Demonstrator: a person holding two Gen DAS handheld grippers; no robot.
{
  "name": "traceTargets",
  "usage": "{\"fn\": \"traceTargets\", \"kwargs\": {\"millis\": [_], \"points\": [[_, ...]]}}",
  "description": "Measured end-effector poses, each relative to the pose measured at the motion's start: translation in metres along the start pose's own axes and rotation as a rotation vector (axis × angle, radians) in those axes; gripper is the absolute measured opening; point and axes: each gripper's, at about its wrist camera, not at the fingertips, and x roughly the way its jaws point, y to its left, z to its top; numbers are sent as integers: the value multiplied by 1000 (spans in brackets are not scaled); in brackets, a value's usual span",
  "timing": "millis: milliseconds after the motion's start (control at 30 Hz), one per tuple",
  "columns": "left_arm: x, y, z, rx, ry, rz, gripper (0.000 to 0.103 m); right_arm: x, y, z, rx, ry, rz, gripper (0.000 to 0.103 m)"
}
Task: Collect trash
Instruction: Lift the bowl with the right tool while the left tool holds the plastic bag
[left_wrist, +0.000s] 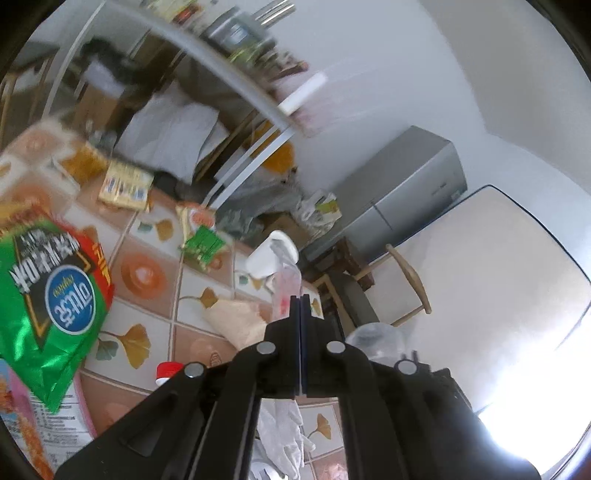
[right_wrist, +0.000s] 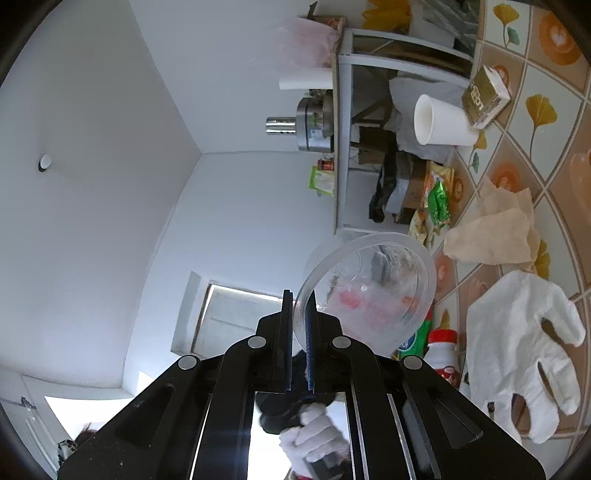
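Observation:
My left gripper (left_wrist: 300, 297) is shut on a thin clear plastic wrapper (left_wrist: 286, 286) with red print, held above the tiled table (left_wrist: 155, 317). My right gripper (right_wrist: 300, 295) is shut on the rim of a clear plastic bowl (right_wrist: 369, 291), held in the air beside the table; the wrapper shows through its wall. On the table lie a green snack bag (left_wrist: 51, 306), a small green packet (left_wrist: 203, 242), a crumpled brown paper (right_wrist: 491, 236), a white paper cup (right_wrist: 443, 120), a red-capped bottle (right_wrist: 441, 350) and a white glove (right_wrist: 517, 354).
A gold box (right_wrist: 485, 96) and yellow packets (left_wrist: 123, 184) lie on the table. A white metal shelf (right_wrist: 343, 129) with a steel pot stands behind it. A grey fridge (left_wrist: 402, 192) and a wooden chair (left_wrist: 406, 280) stand beyond the table edge.

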Motion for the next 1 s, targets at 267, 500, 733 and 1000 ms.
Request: {"fn": "traceTargets", "kwargs": {"millis": [267,500,733,1000], "points": [[-44,-33,-13,101,-80,-49,0,-2,14,-9,-24,10,-27,5],[-70,-48,-23,149,-117,-75,0,-9,28,-18,-47,7,-39,5],[-83,-55,-28,166,-129,-99,0,-18,34,-25,-58,-15,-39,5],[-87,-56,-33,170,-128,-110,0,-27,34,-28,-55,-38,-36,5]]}}
